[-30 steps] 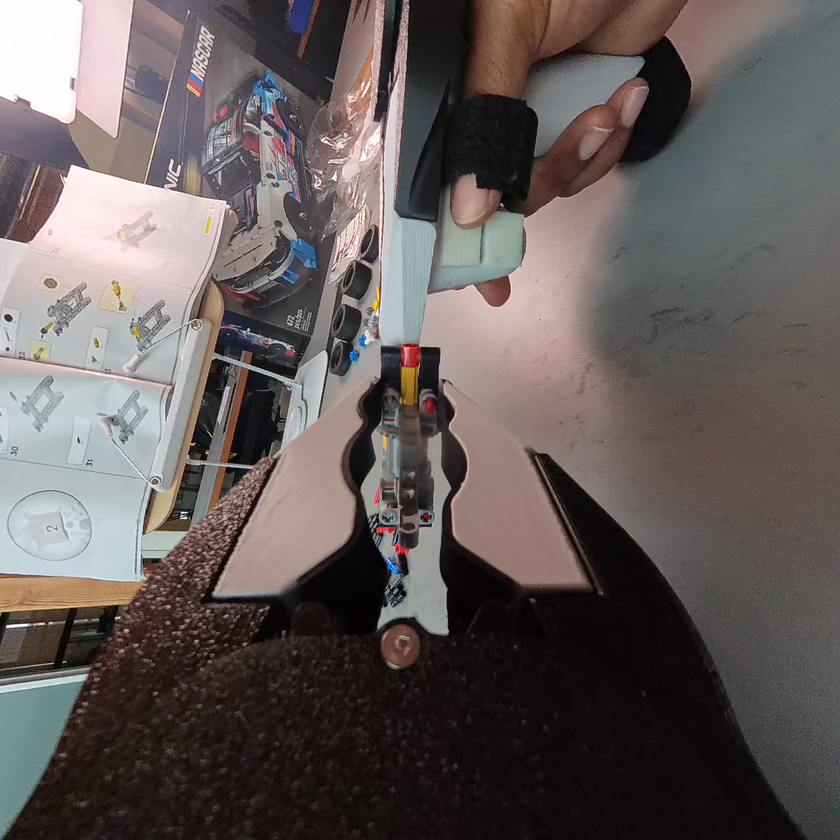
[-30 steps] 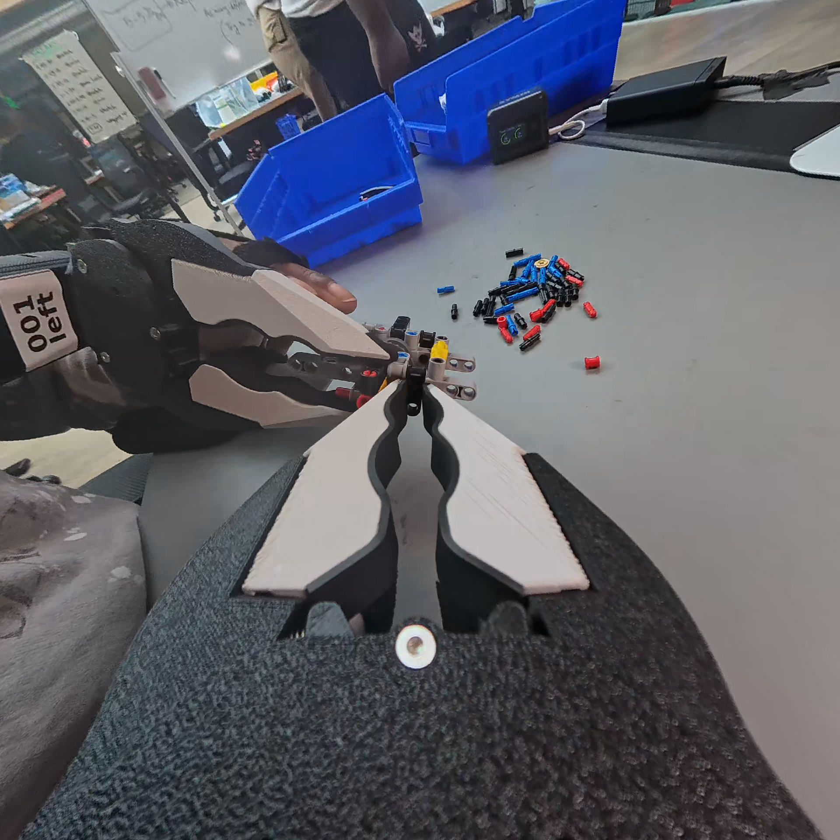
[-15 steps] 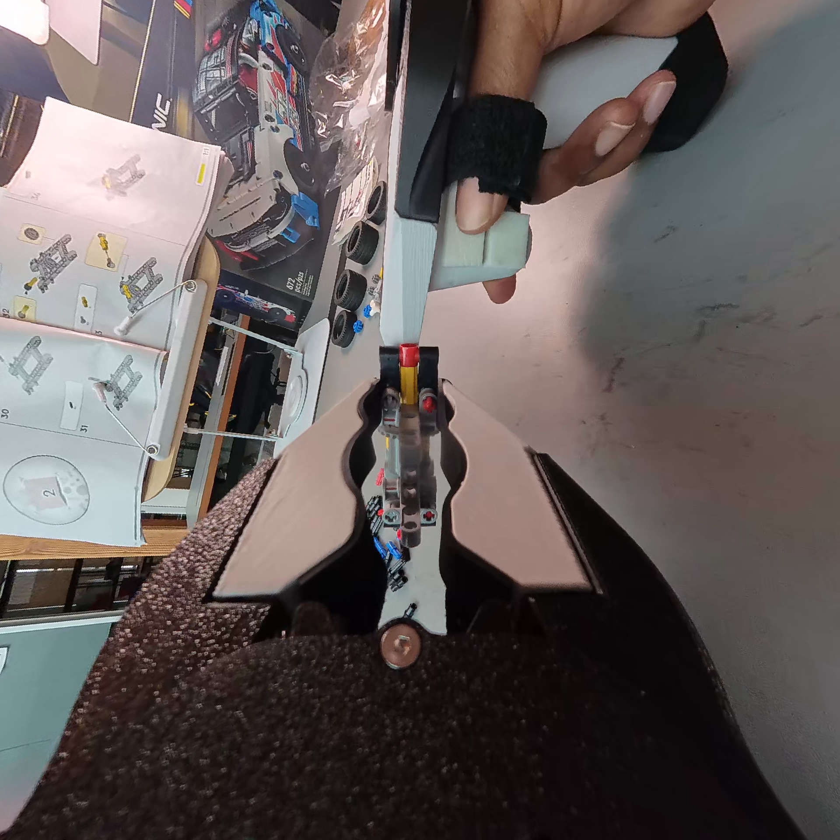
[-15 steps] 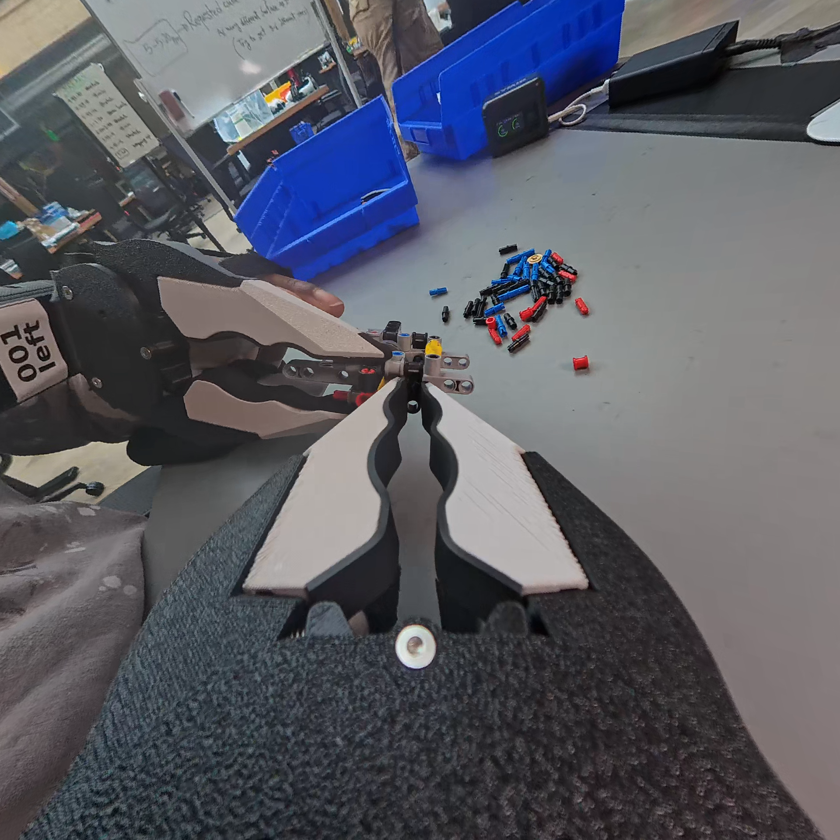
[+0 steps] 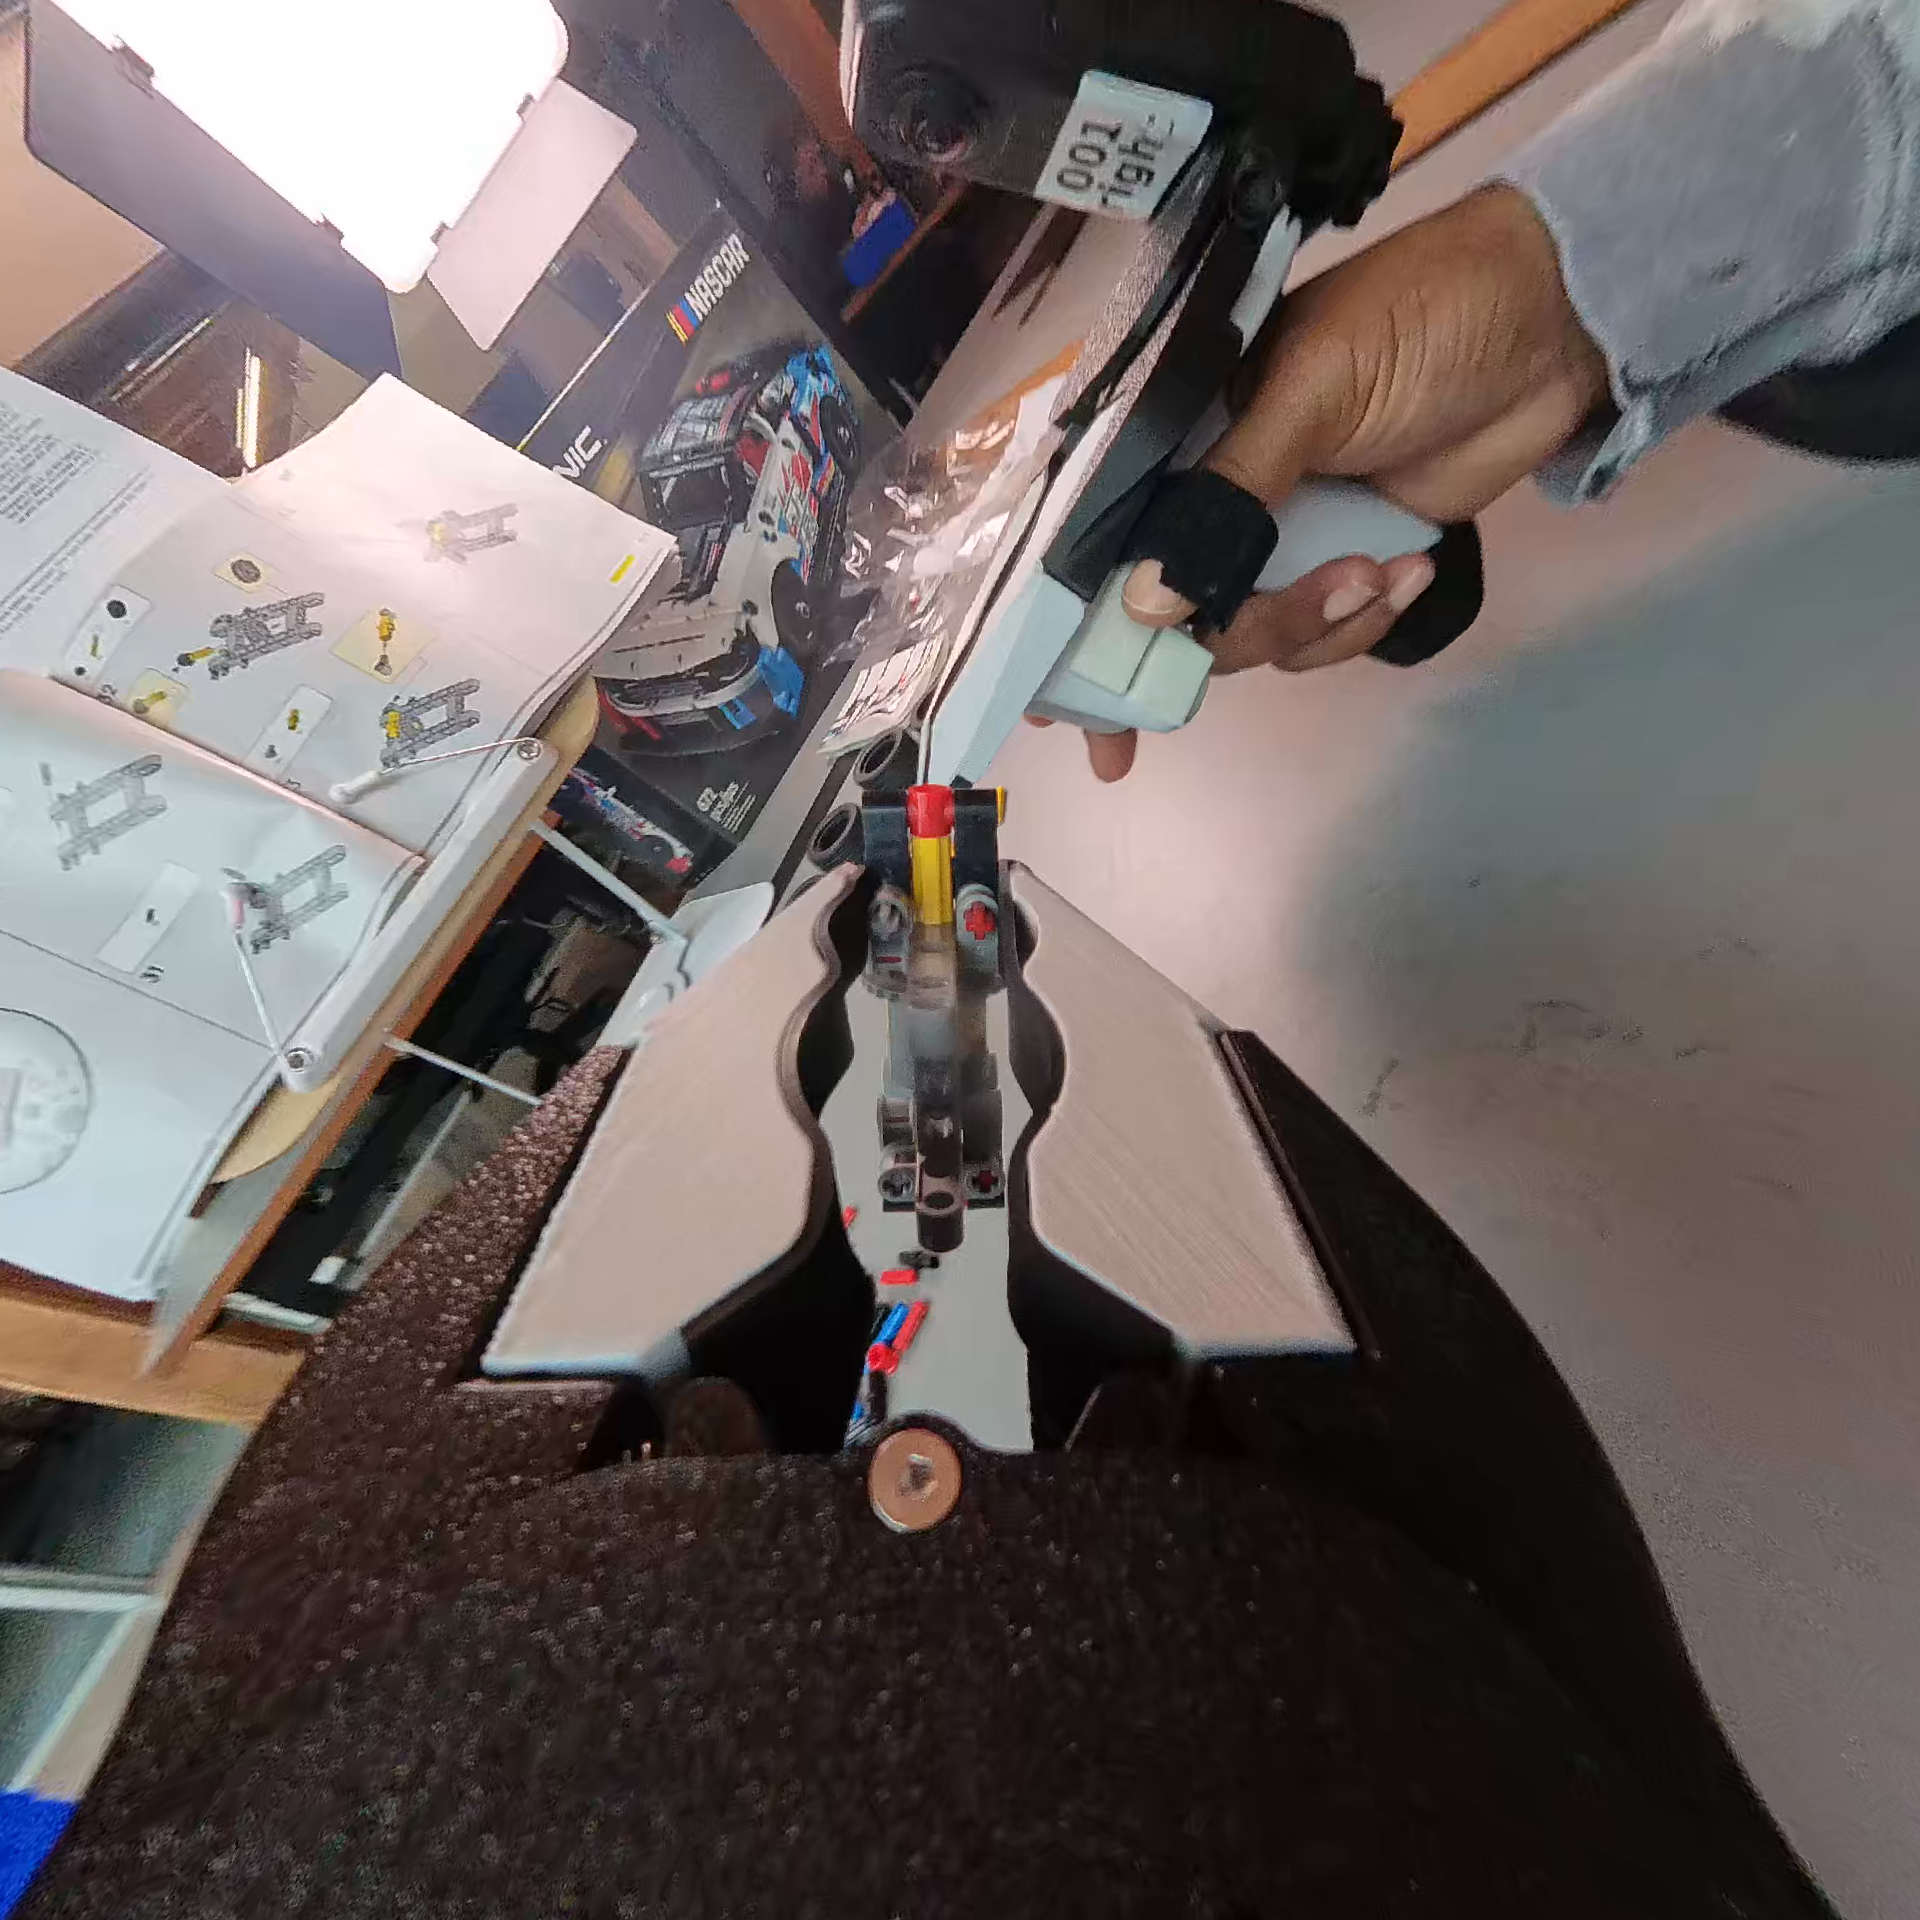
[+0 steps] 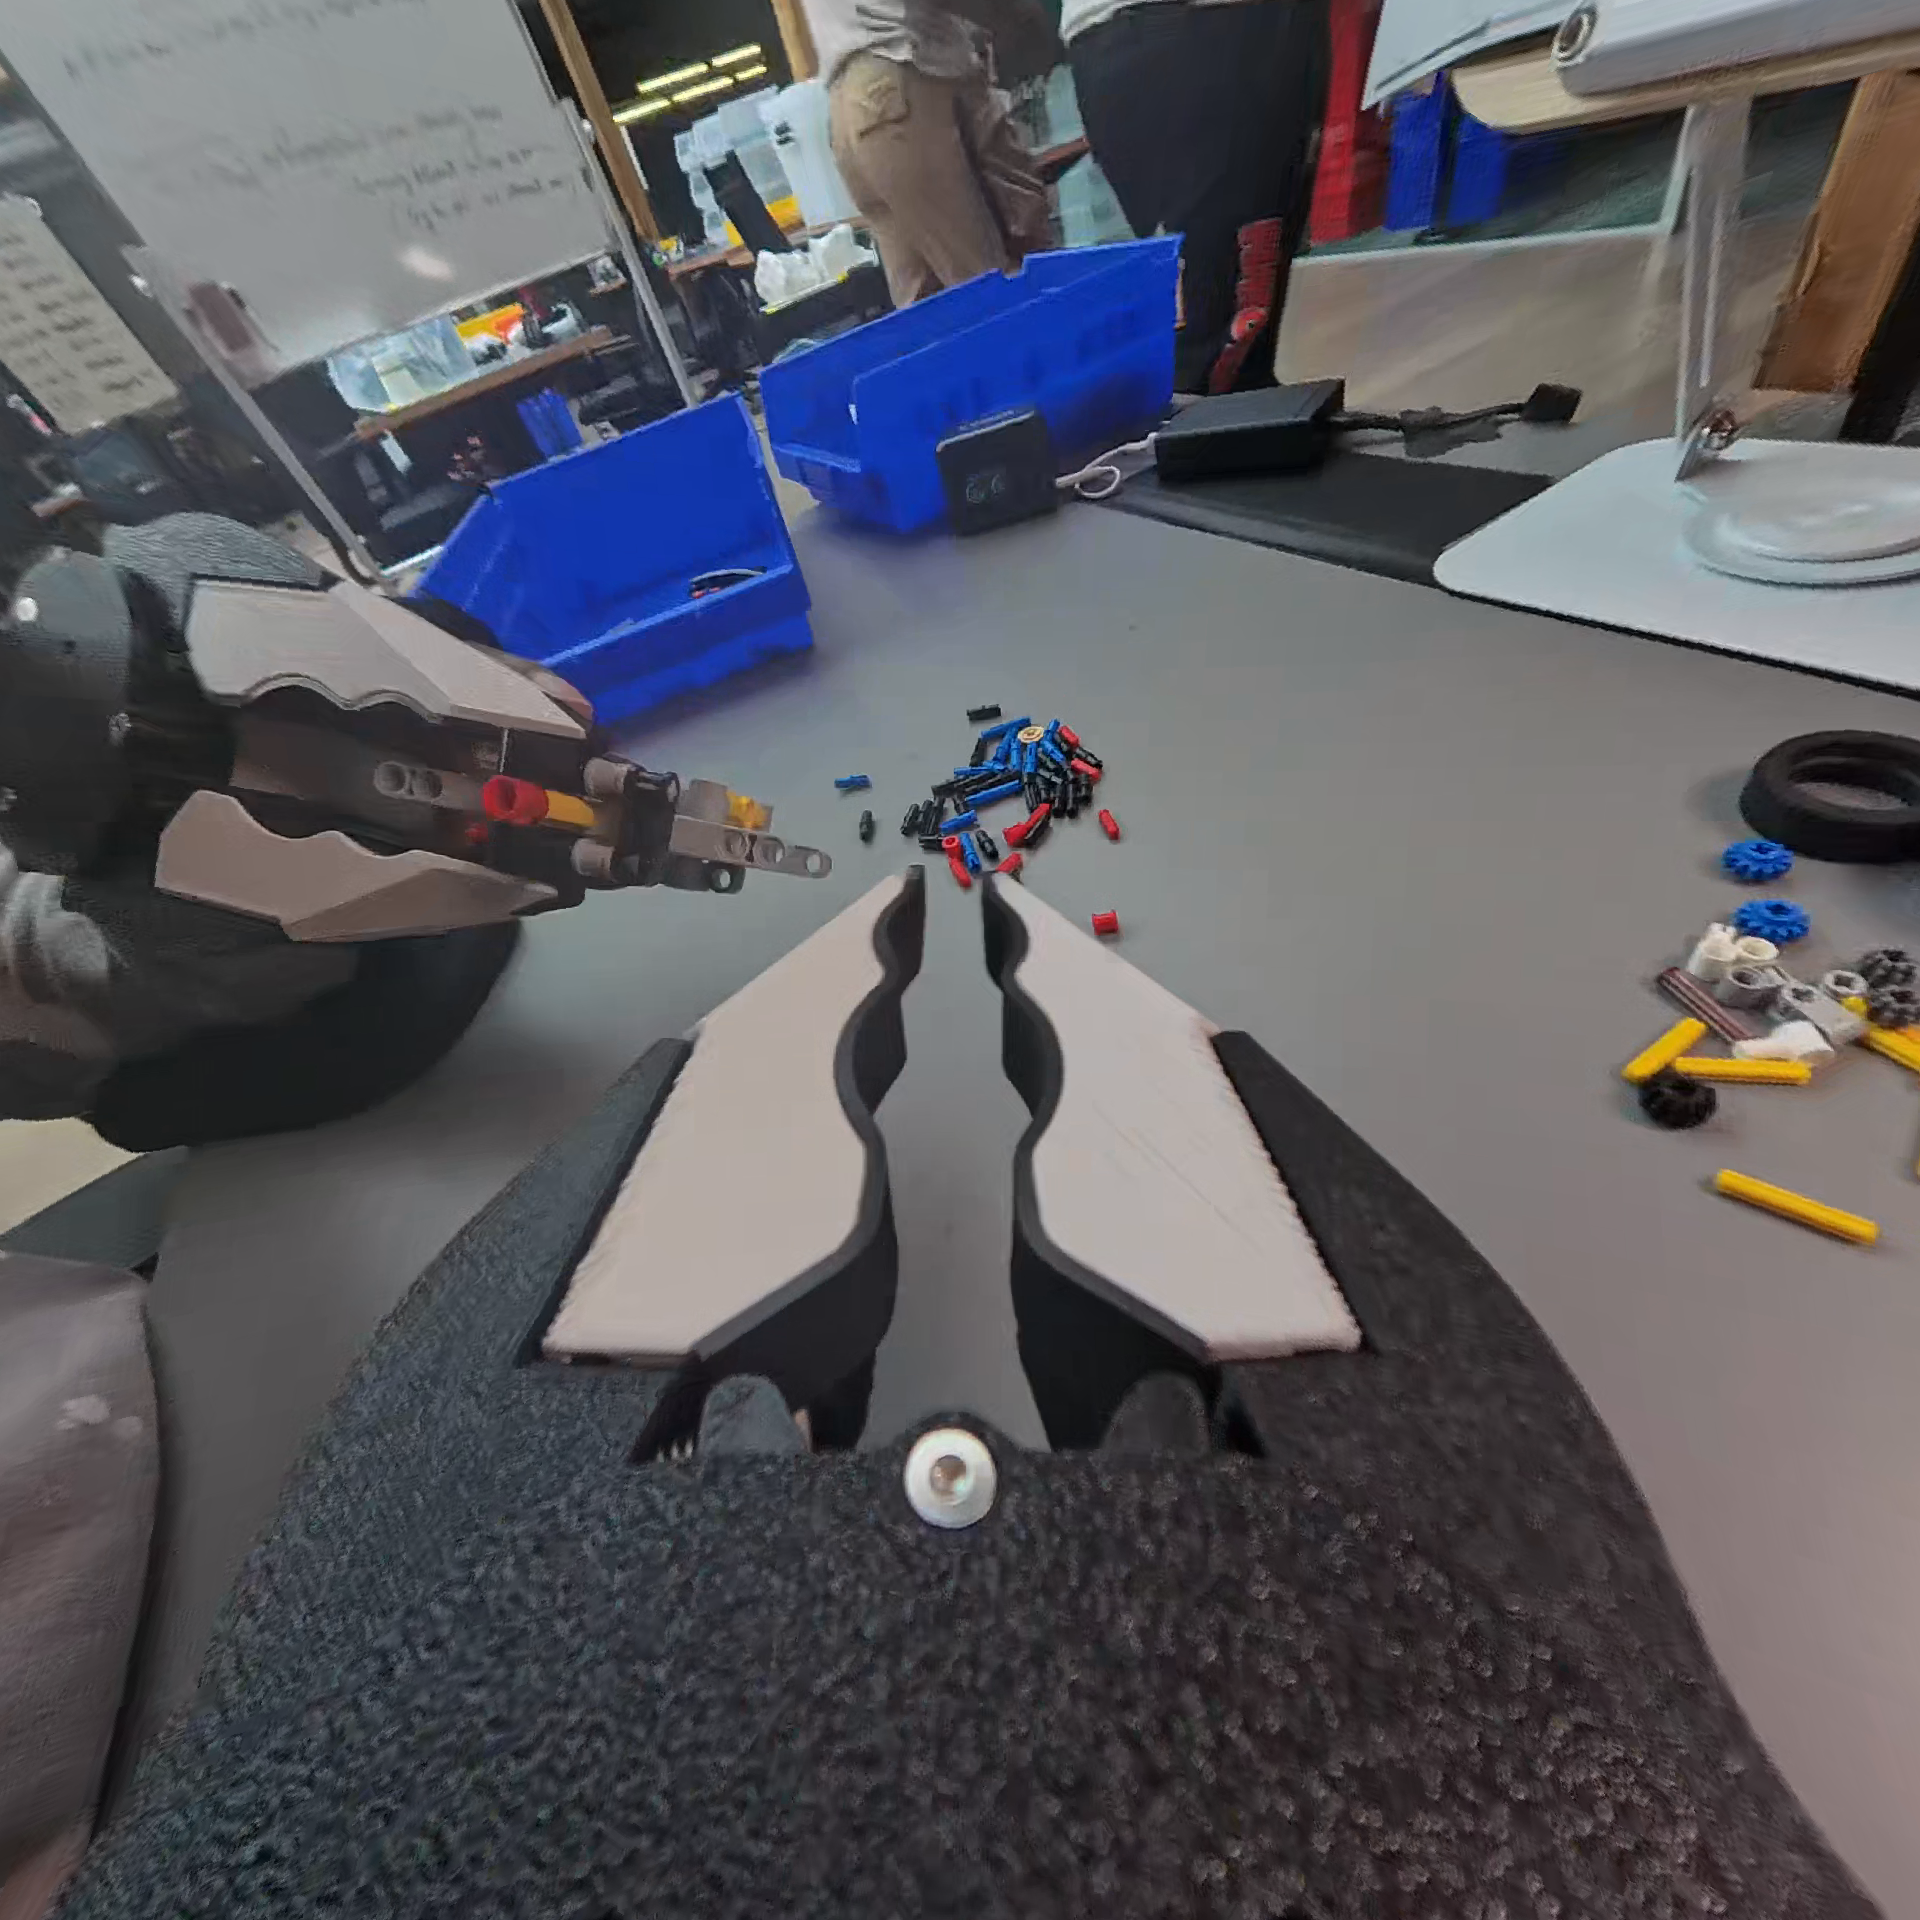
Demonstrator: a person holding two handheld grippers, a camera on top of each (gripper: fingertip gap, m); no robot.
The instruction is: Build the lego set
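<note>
My left gripper (image 5: 932, 883) is shut on a partly built lego assembly (image 5: 935, 935) of grey beams with a yellow axle and a red bush at its front. In the right wrist view the left gripper (image 6: 566, 805) holds the assembly (image 6: 675, 831) level above the grey table (image 6: 1351, 831), at the left. My right gripper (image 6: 951, 883) is slightly open and empty, its tips apart from the assembly and just short of a pile of small black, blue and red pins (image 6: 1008, 779). In the left wrist view the right gripper (image 5: 951, 753) sits just beyond the assembly, in a hand.
A red bush (image 6: 1104, 922) lies by the pile. At right are a black tyre (image 6: 1839, 795), blue gears (image 6: 1758, 860), yellow axles (image 6: 1795, 1205) and grey connectors (image 6: 1787, 997). Blue bins (image 6: 623, 582) stand behind. An instruction booklet (image 5: 260, 727) and the set's box (image 5: 748, 520) stand at the table's side. Left tips to right tips: about 7 cm.
My right gripper has let go of the assembly's front end and drawn back and to the right. The left gripper still holds the assembly.
</note>
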